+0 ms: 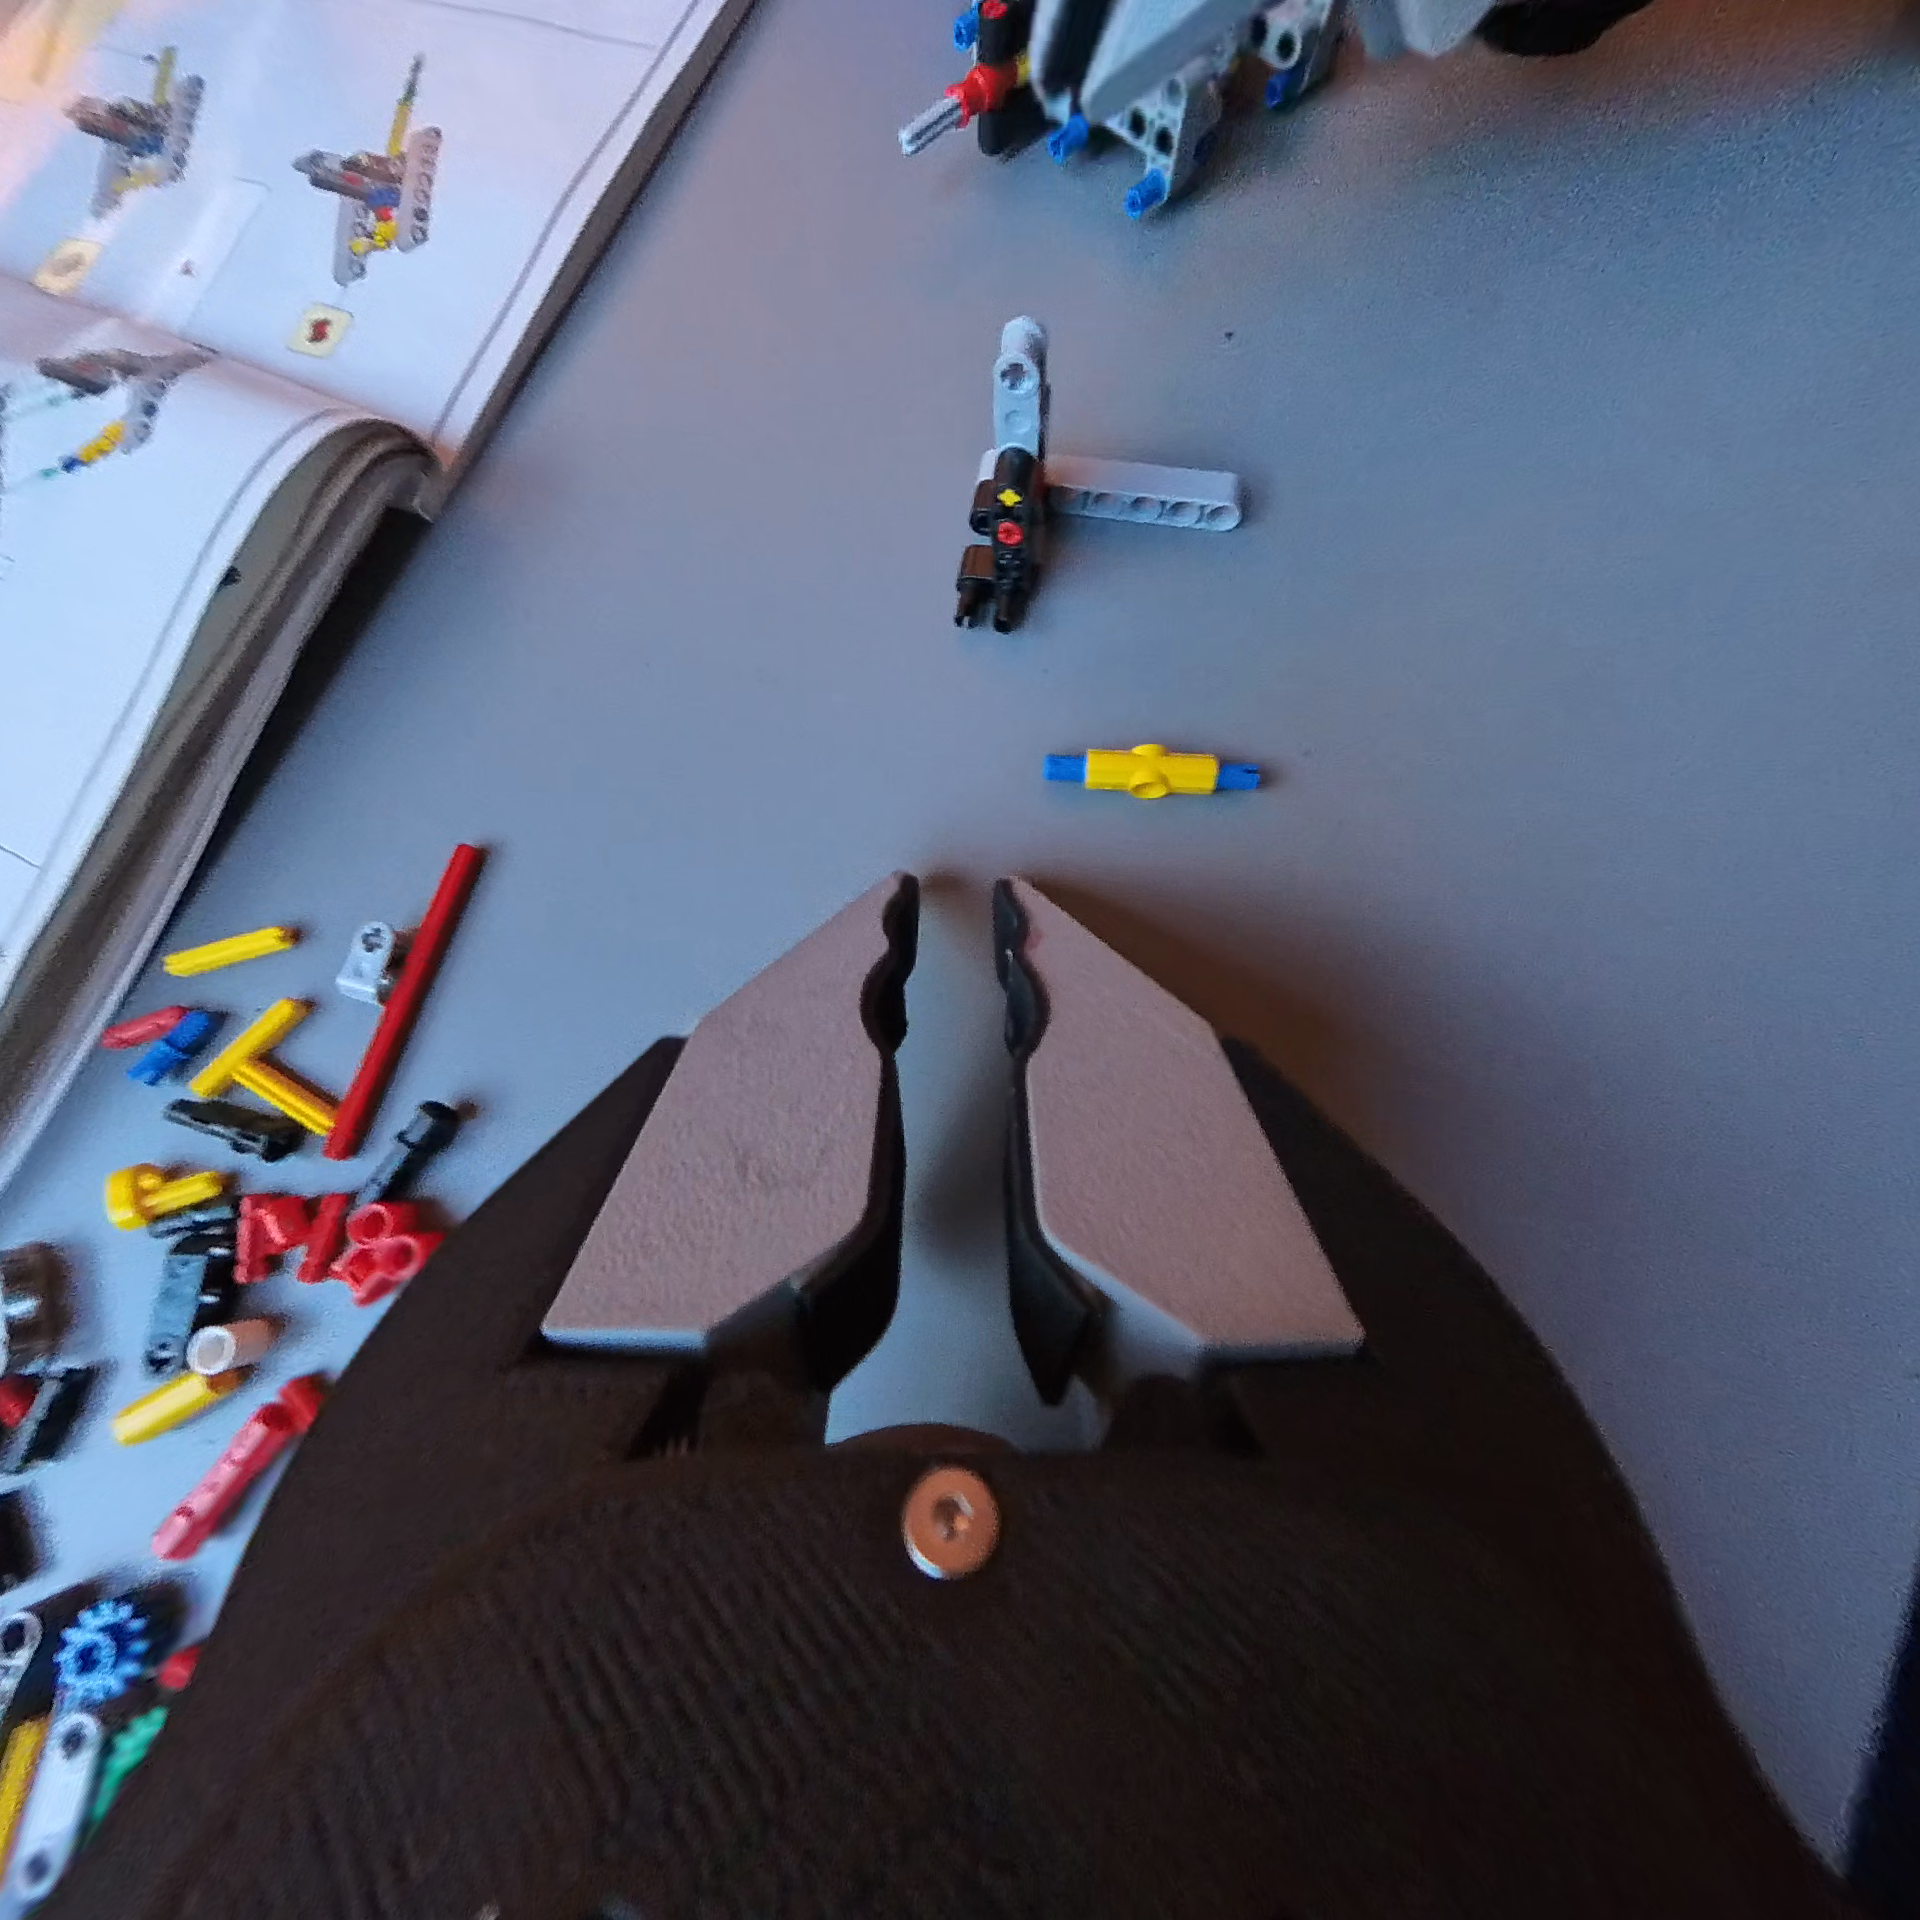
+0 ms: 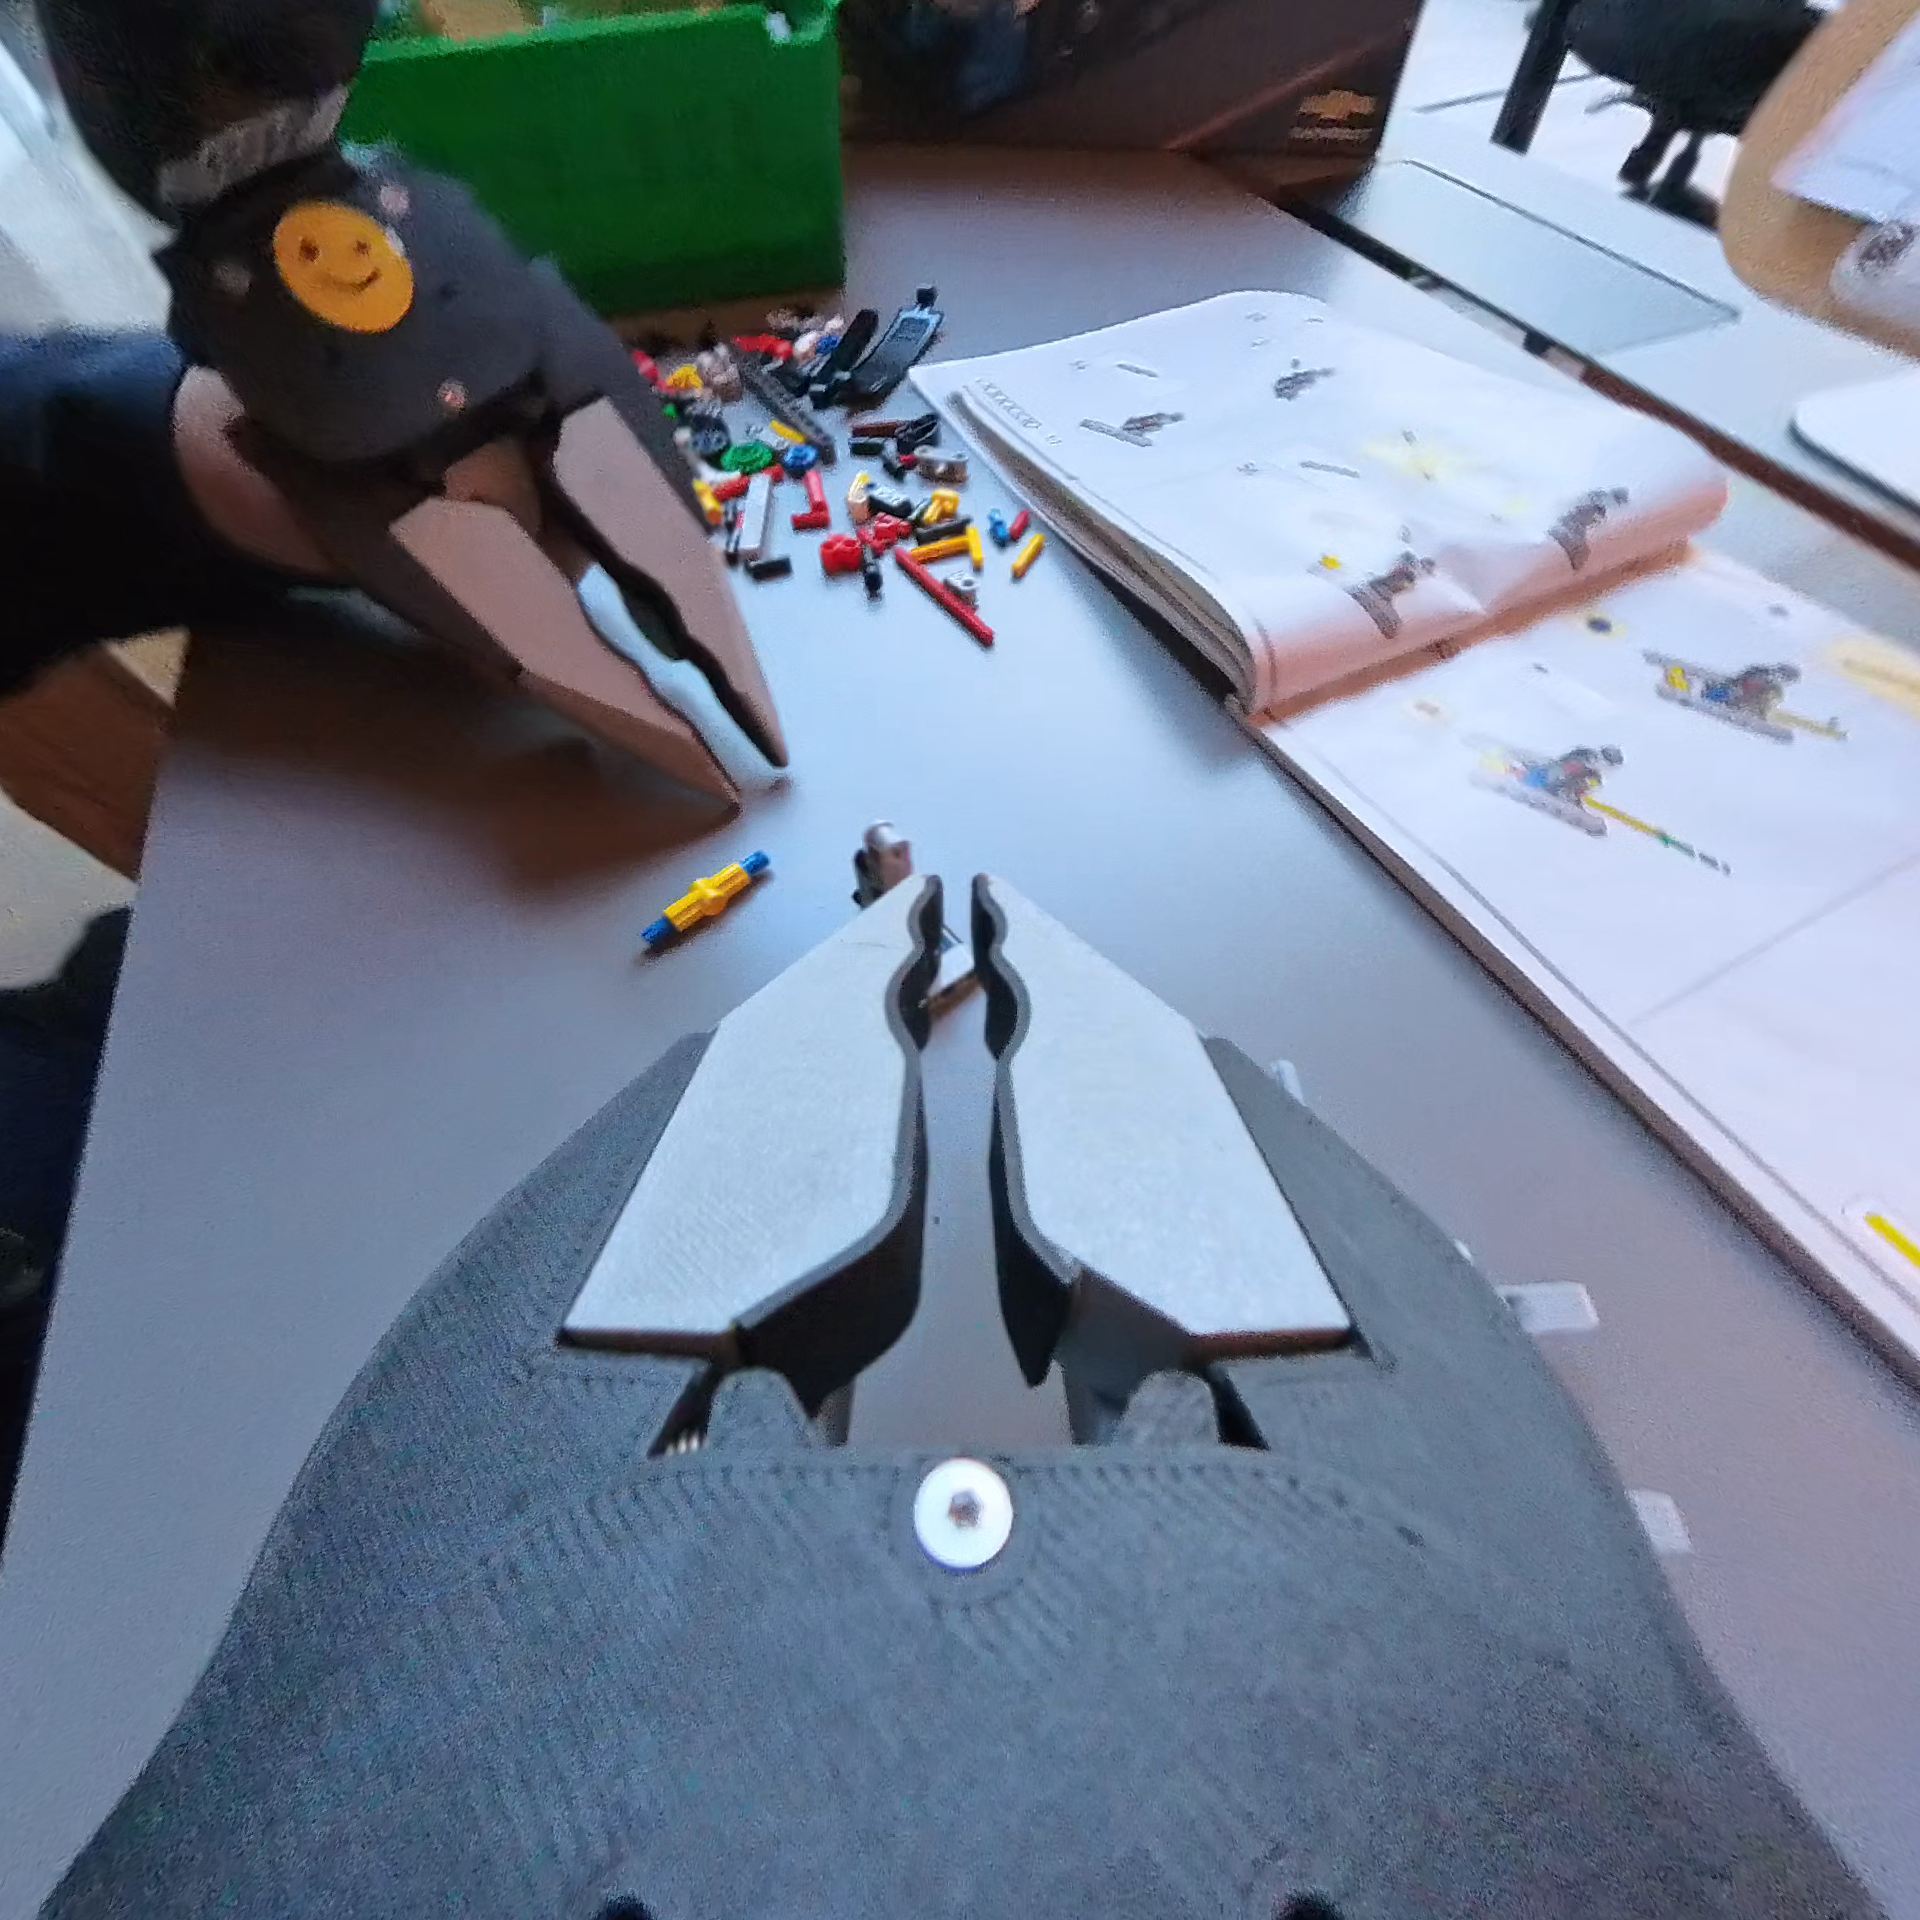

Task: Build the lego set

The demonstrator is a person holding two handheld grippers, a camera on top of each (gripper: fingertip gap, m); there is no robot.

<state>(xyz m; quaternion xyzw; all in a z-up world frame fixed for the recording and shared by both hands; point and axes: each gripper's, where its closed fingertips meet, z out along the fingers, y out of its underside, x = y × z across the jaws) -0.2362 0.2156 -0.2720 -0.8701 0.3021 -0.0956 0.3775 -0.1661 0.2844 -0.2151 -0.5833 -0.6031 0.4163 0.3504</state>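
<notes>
Jaws of my left claw (image 1: pixel 956 883) stand narrowly parted and empty, tips low over the grey table (image 1: pixel 1455 727). The yellow-and-blue connector (image 1: pixel 1151 771) lies just ahead, to the right. My right claw (image 2: pixel 958 883) is nearly closed and empty above the black-and-grey assembly (image 1: pixel 1008 499). Any grip on the connector would, I judge, need wider jaws squared across its yellow middle.

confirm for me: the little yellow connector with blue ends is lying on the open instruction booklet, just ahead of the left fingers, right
Not quite. The yellow connector with blue ends lies on the bare grey table, not on the open instruction booklet, which sits well off to the side. It is indeed just ahead of the left fingers. The left wrist view shows this.
</notes>
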